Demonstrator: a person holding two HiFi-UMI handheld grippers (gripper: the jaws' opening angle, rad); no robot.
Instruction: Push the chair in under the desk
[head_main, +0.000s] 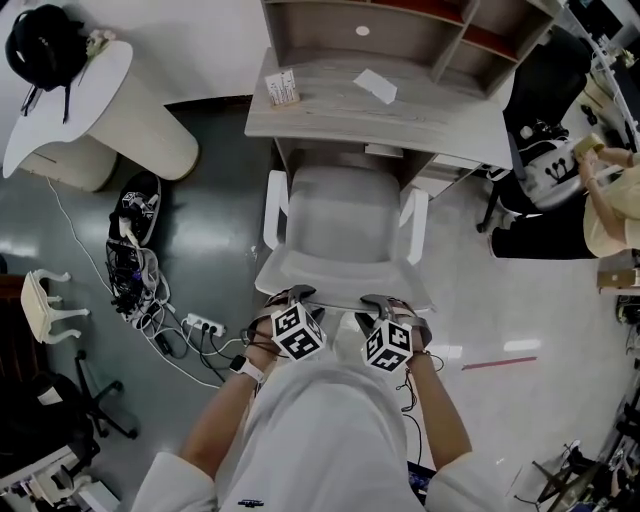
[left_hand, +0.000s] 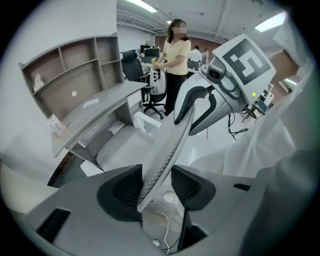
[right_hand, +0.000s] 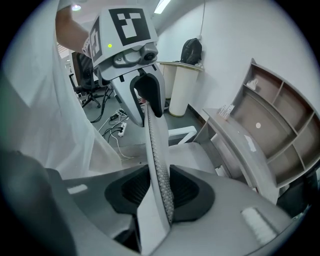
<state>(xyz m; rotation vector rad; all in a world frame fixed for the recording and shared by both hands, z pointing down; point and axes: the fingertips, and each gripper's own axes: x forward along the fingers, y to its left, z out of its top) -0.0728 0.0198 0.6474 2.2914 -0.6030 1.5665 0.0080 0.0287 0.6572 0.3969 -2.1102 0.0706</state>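
Grey chair back (right_hand: 159, 165) is thin, curved, dimpled.

The grey counter (head_main: 400, 115) carries a small box (head_main: 282, 88) and a white paper (head_main: 375, 86), apart. On the floor (head_main: 215, 200) stand the chair (head_main: 345, 225), its front under the counter, and a power strip (head_main: 203, 326).

Power strip (head_main: 203, 325) amid cables (head_main: 135, 285), perhaps a black bag (head_main: 45, 45), bystander in yellow (head_main: 612, 215)

Left gripper (head_main: 296, 294) slack, right gripper (head_main: 378, 300) clamped
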